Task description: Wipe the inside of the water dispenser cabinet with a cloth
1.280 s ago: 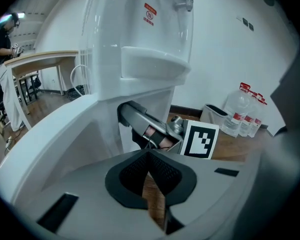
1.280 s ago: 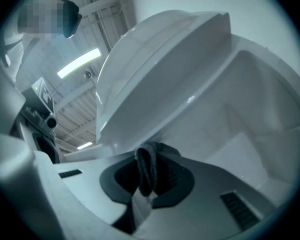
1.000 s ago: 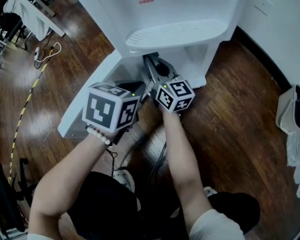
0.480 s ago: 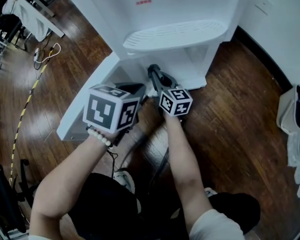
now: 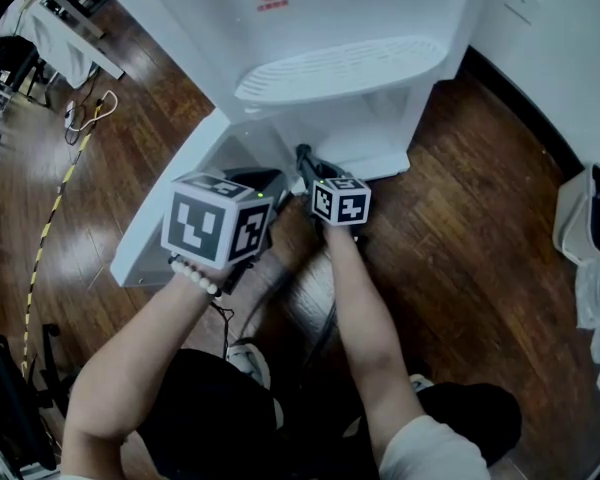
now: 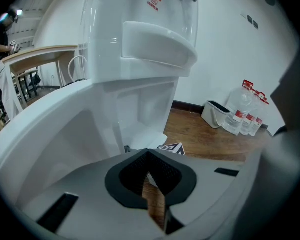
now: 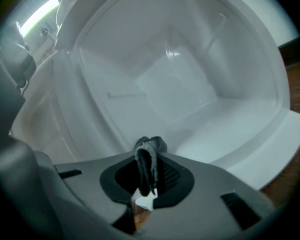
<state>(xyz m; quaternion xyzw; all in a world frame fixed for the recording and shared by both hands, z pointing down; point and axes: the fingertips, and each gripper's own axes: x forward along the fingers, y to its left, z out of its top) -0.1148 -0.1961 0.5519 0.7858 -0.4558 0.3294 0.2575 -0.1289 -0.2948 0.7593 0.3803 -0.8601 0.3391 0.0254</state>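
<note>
Right gripper (image 7: 150, 165) clamped shut on a grey cloth (image 7: 151, 145), nose at the mouth of the white cabinet (image 7: 180, 84), cloth end sticking out toward 12 o'clock. Left gripper (image 6: 149, 168) jaws together, nothing in them, at 9 o'clock of the right one, by the open door (image 5: 143, 230)
</note>
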